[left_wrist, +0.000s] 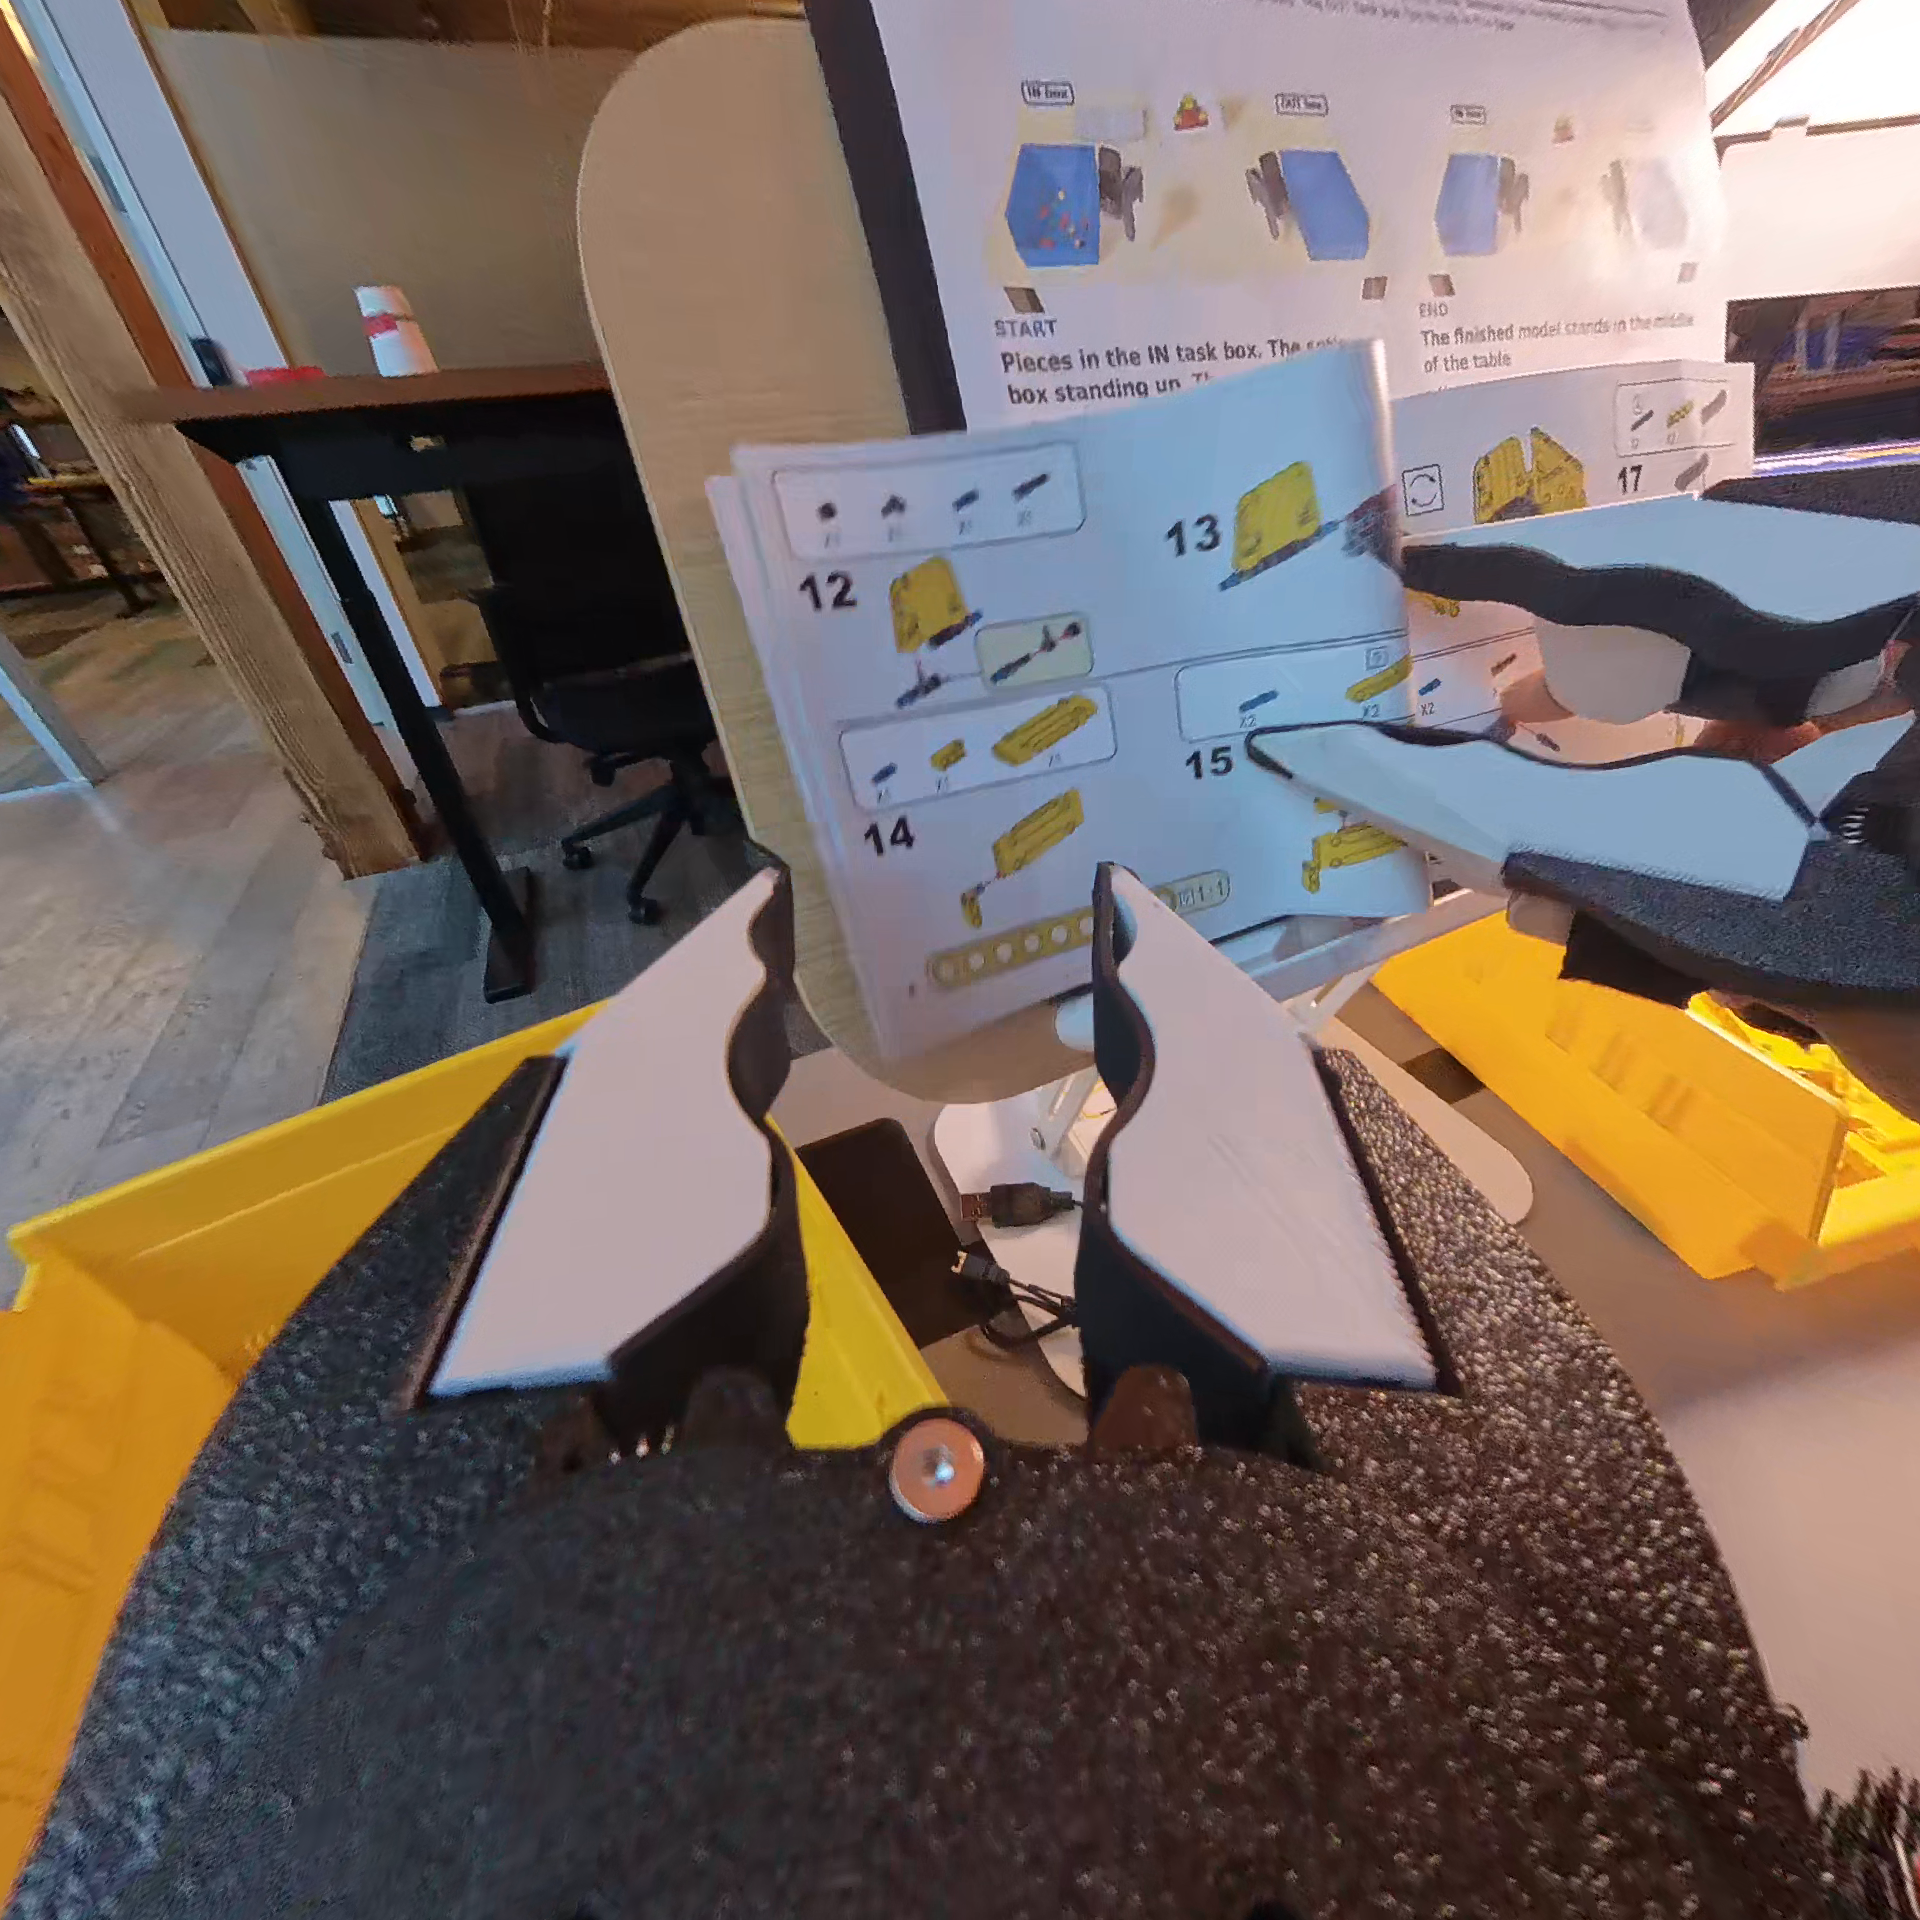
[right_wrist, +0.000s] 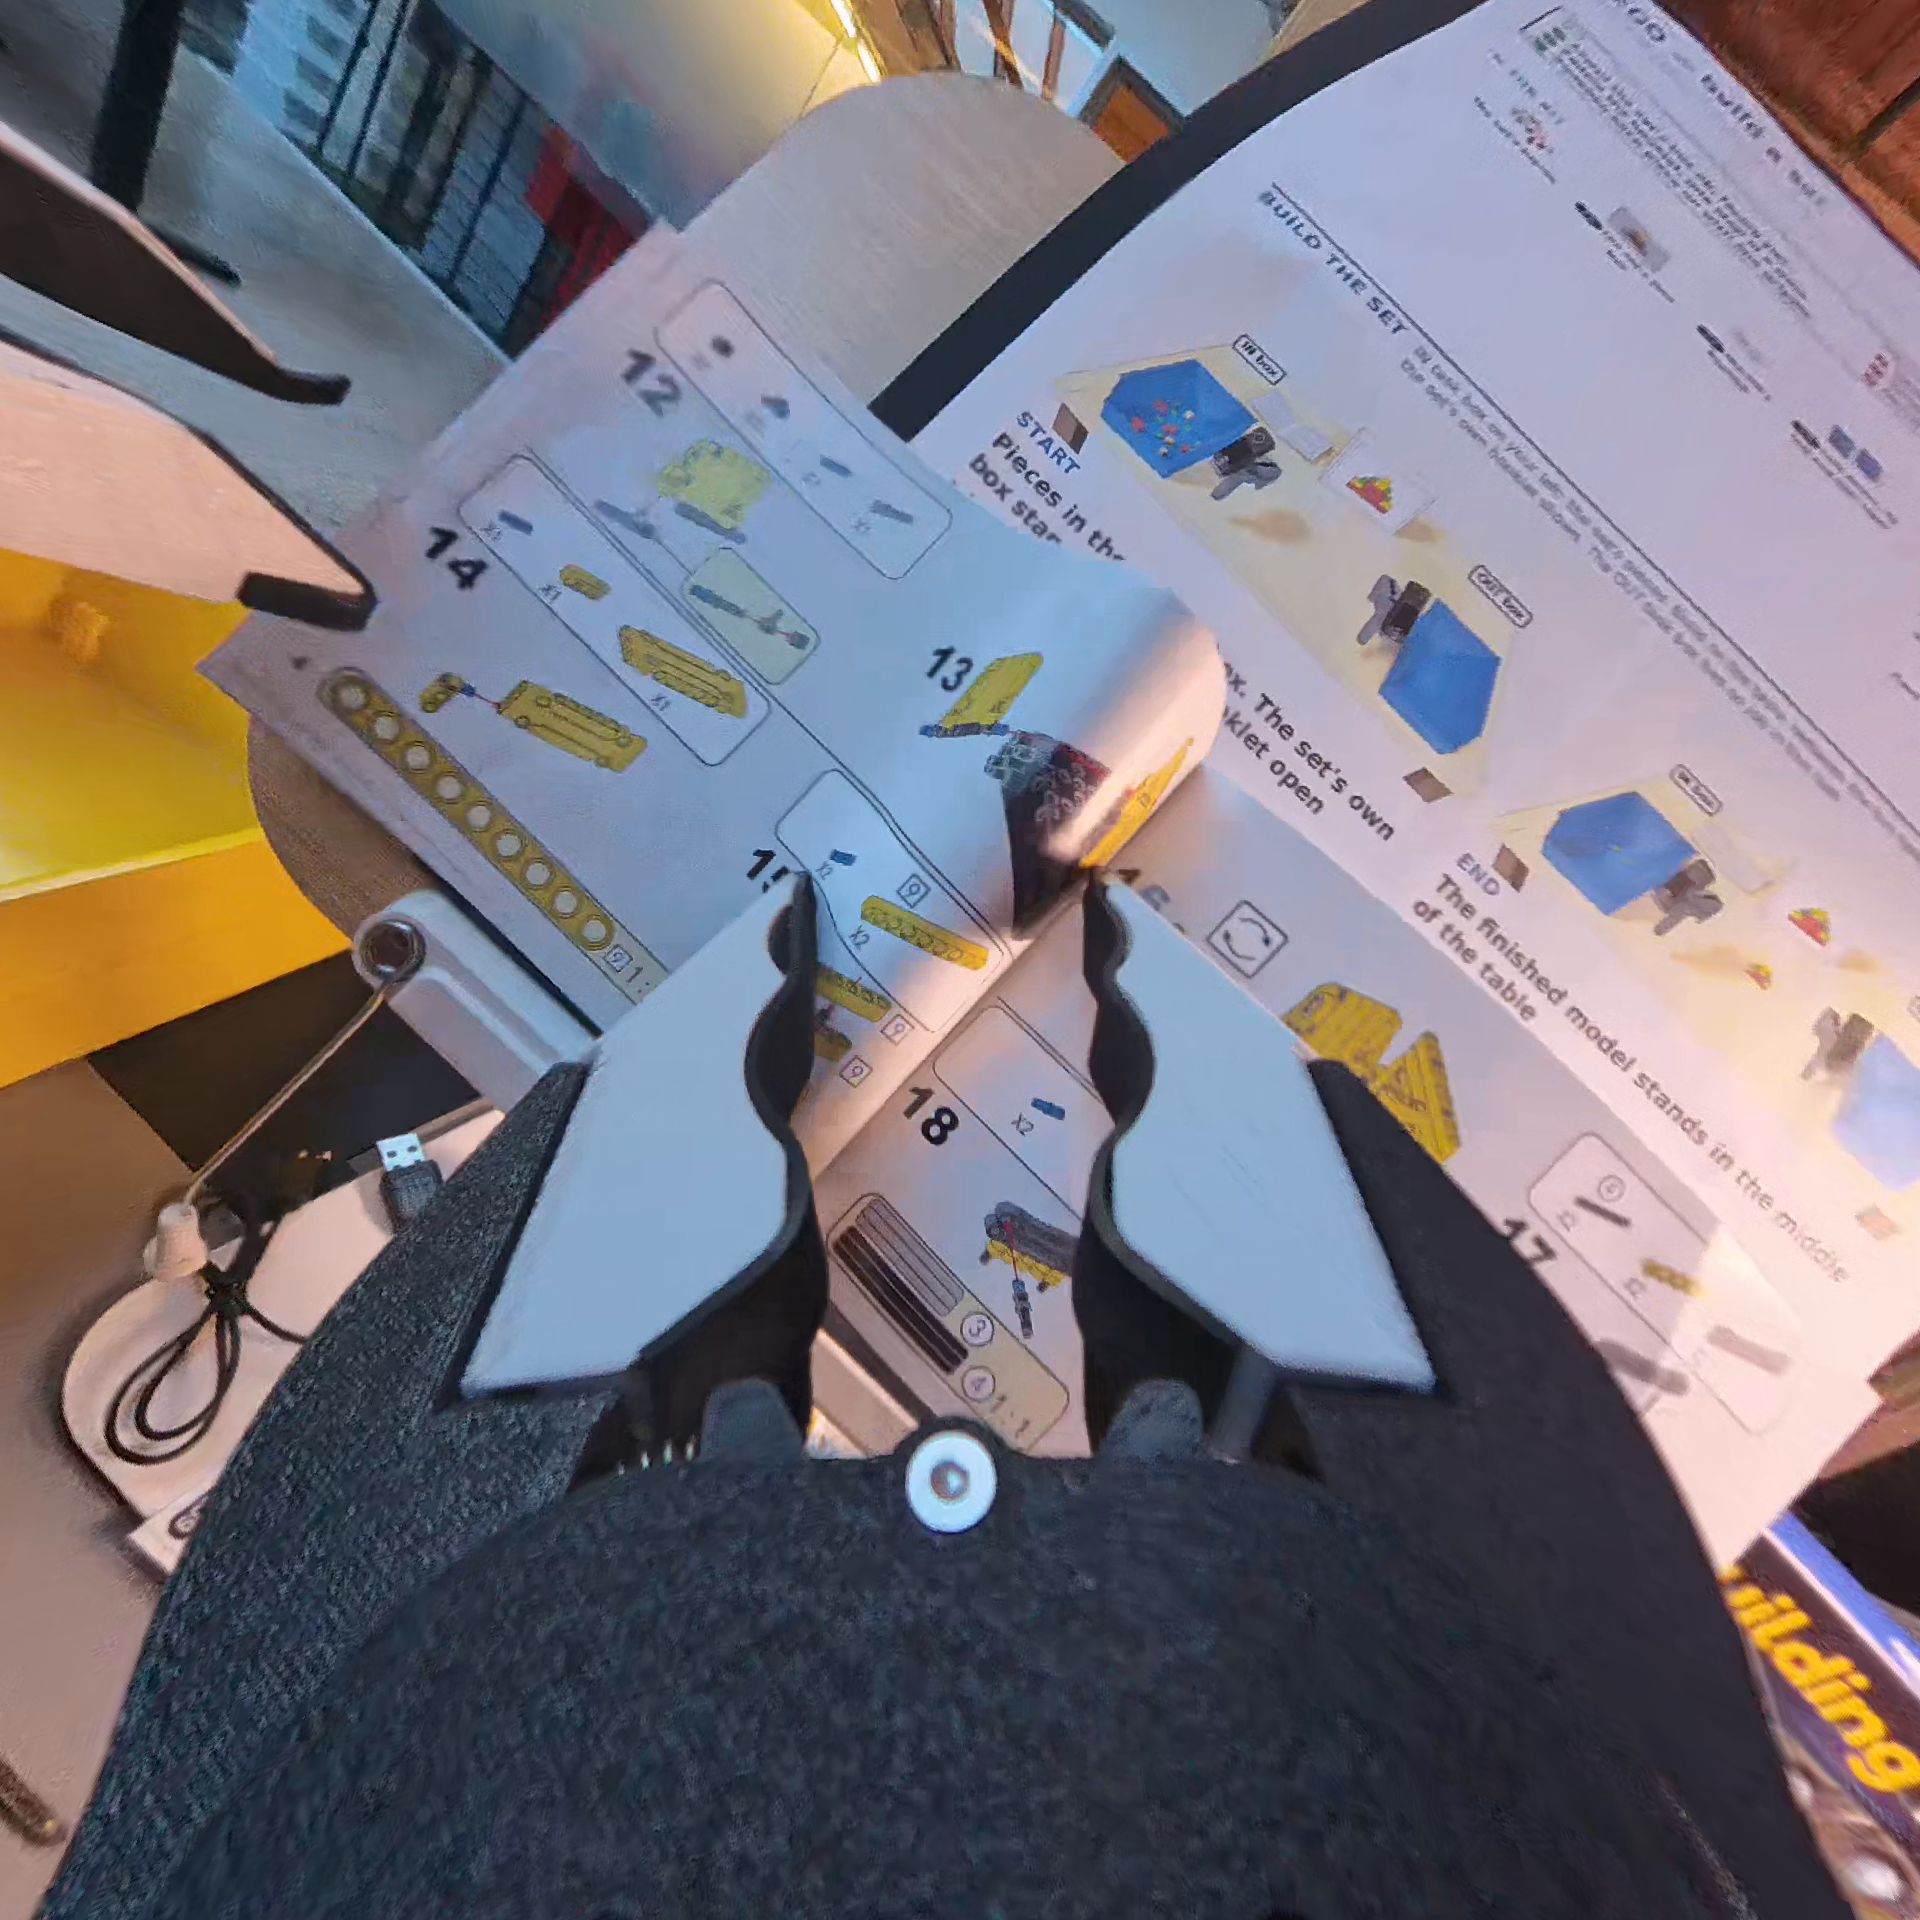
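Both jaws gape empty: right gripper (right_wrist: 945, 883) at frame centre straddles the instruction booklet's (right_wrist: 665, 644) curling page; left gripper (left_wrist: 940, 883) hovers below it.

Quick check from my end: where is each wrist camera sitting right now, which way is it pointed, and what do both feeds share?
Left wrist view: behind the open left gripper, facing the propped instruction booklet; the right gripper enters from the right, at the booklet's curling page.
Right wrist view: behind the open right gripper, tilted, close over the booklet's curling page.
Shared: booklet, large printed sheet, yellow bin.
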